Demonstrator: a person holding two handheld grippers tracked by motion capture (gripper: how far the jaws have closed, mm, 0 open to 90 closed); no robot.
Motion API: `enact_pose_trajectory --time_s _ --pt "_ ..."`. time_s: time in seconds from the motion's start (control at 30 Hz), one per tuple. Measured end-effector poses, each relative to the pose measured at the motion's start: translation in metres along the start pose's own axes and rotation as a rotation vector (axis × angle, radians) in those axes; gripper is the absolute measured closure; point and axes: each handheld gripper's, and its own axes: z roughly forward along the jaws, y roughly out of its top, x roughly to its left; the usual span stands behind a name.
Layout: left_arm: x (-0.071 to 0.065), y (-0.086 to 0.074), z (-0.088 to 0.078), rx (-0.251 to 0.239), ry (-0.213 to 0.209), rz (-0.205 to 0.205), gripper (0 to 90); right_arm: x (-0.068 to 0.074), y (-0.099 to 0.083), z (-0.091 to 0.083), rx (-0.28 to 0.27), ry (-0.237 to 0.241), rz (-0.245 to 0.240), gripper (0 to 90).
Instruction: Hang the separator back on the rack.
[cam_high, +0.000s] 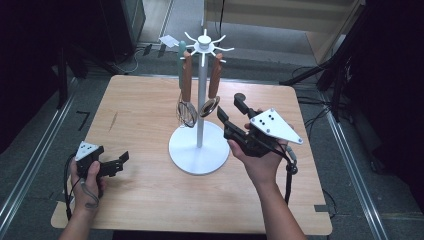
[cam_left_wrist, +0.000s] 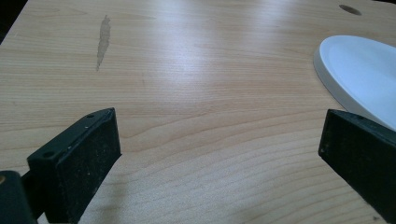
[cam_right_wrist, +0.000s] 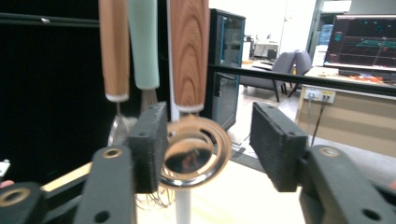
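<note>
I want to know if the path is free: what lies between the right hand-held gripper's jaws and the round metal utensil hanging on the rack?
Nothing. In the right gripper view the round metal utensil hangs between the open jaws of the right hand-held gripper, with only air around it.

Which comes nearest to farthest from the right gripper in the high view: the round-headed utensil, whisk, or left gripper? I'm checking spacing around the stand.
From the right gripper:
1. Round-headed utensil, just left of its jaws.
2. Whisk, beyond the stand's pole.
3. Left gripper, near the table's left edge.
</note>
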Motion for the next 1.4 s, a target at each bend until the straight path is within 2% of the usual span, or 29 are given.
enact_pose_trajectory --time_s 0.27,0.4,0.9,1.4 --pt "0.0 0.0 0.0 -0.001 -0.006 0.004 0.0 -0.006 -0.017 -0.006 0.027 -0.014 -0.014 29.0" --pt "0.0 0.0 0.0 -0.001 -0.007 0.004 0.0 -0.009 -0.027 -0.008 0.056 -0.024 -0.003 25.3" --pt "-0.001 0.0 0.0 -0.003 -0.004 0.003 0.0 -0.034 -0.067 -0.023 0.116 -0.128 0.01 25.7" --pt "-0.001 0.0 -0.001 -0.005 -0.002 0.004 0.0 -0.057 -0.102 -0.034 0.172 -0.183 0.03 26.5"
